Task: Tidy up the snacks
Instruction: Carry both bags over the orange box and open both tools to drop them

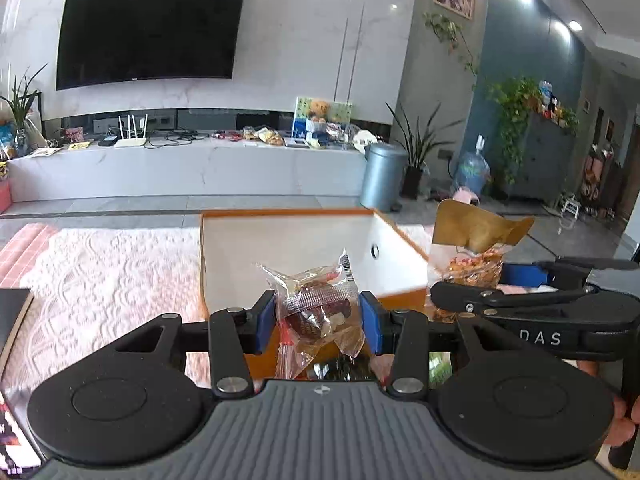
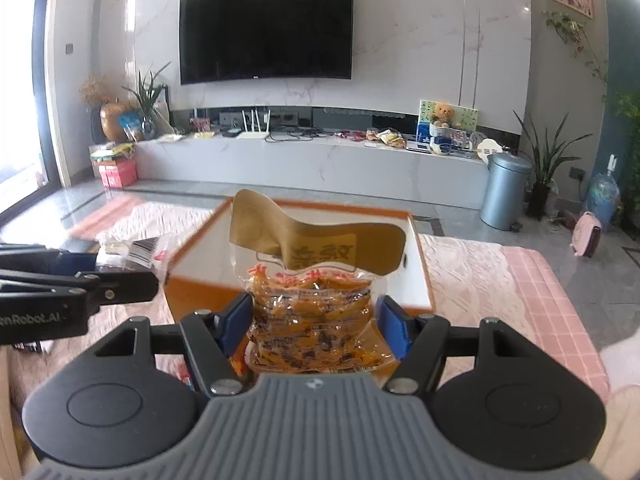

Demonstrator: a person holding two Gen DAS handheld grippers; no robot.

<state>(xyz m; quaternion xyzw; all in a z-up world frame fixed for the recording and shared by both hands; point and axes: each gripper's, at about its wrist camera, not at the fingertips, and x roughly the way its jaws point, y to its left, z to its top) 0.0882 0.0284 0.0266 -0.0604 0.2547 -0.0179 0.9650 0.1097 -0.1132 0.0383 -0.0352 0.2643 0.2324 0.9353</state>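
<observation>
My left gripper (image 1: 318, 320) is shut on a small clear-wrapped snack (image 1: 320, 304) with dark red and pale pieces inside. It hangs in the air just before the near wall of an orange-rimmed white box (image 1: 288, 240). My right gripper (image 2: 314, 326) is shut on a bag of orange-brown snacks with a gold top flap (image 2: 312, 312), held up in front of the same box (image 2: 420, 276). In the left wrist view the right gripper (image 1: 496, 280) and its bag (image 1: 474, 264) show at the box's right side. In the right wrist view the left gripper's arm (image 2: 80, 280) reaches in from the left.
The box stands on a table under a pale pink lace cloth (image 1: 104, 272). Beyond it are grey floor tiles, a grey pedal bin (image 1: 382, 176), potted plants (image 1: 416, 148), a low TV bench (image 1: 192, 168) with clutter and a wall TV (image 1: 148, 28). A person's hand (image 1: 622, 420) shows at right.
</observation>
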